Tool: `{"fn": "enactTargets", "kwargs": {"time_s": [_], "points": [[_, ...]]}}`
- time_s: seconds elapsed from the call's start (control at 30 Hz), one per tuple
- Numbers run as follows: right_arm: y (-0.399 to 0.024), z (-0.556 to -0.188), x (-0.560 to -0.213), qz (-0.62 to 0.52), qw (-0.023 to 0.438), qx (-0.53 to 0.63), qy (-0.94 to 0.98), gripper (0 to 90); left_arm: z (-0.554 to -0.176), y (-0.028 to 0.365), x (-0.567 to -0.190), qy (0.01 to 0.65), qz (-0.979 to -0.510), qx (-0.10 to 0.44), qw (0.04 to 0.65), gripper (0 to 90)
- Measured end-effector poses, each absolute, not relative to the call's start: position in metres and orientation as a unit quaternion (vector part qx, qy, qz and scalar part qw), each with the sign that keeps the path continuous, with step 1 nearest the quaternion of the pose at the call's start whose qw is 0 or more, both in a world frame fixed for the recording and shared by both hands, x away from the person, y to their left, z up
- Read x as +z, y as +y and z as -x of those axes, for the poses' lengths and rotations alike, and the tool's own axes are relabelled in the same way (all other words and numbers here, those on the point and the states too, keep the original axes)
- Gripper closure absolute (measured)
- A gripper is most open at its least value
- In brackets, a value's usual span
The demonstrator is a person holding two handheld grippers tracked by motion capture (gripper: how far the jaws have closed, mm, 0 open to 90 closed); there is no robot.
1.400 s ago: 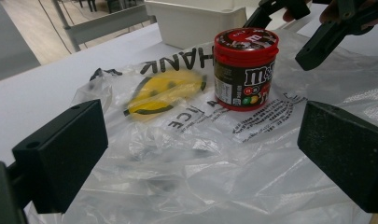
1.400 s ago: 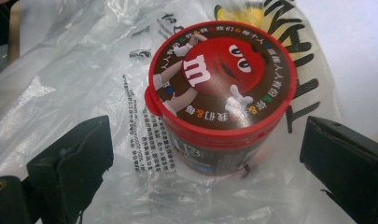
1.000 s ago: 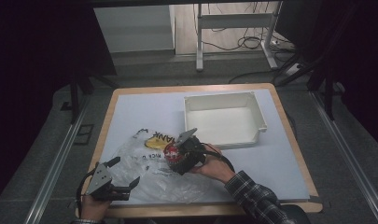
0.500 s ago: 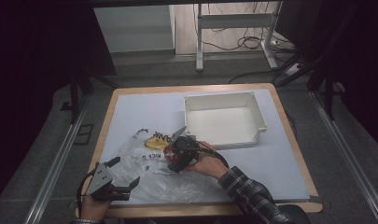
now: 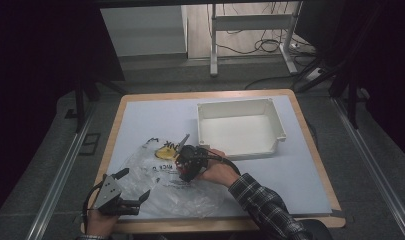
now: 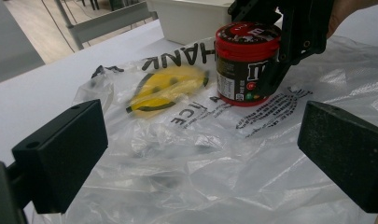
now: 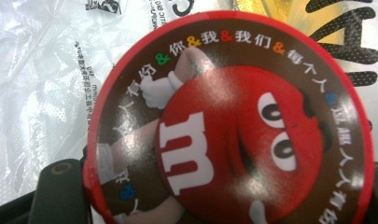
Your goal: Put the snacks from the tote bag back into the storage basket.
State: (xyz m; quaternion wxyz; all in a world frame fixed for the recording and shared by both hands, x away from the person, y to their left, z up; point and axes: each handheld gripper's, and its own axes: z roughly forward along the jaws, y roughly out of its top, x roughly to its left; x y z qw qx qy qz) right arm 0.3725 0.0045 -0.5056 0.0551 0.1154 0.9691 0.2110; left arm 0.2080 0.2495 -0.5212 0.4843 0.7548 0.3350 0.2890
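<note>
A red candy jar with a brown label stands upright on a clear plastic bag printed with black letters and a yellow smiley. My right gripper comes down over the jar and is shut on it, a jaw on each side. The jar's round red lid is close up in the right gripper view. My left gripper rests at the table's front left, open, its jaws wide apart over the bag's near edge and pointing toward the jar.
A white rectangular tray sits at the back right of the white tabletop, just beyond the jar. The bag spreads across the front left. A metal frame and cables stand on the floor behind the table.
My right gripper has moved a little to the left with the jar and brought it down onto the bag. The left gripper has stayed put.
</note>
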Motion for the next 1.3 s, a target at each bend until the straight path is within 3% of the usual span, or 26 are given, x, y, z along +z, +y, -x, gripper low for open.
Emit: {"fn": "enactTargets", "kwargs": {"time_s": [1.3], "points": [[-0.004,-0.354,-0.472,-0.079,0.054,0.229,0.969,25.7,-0.208,0.25,-0.521,0.337,-0.753,0.292,0.483,1.3]]}}
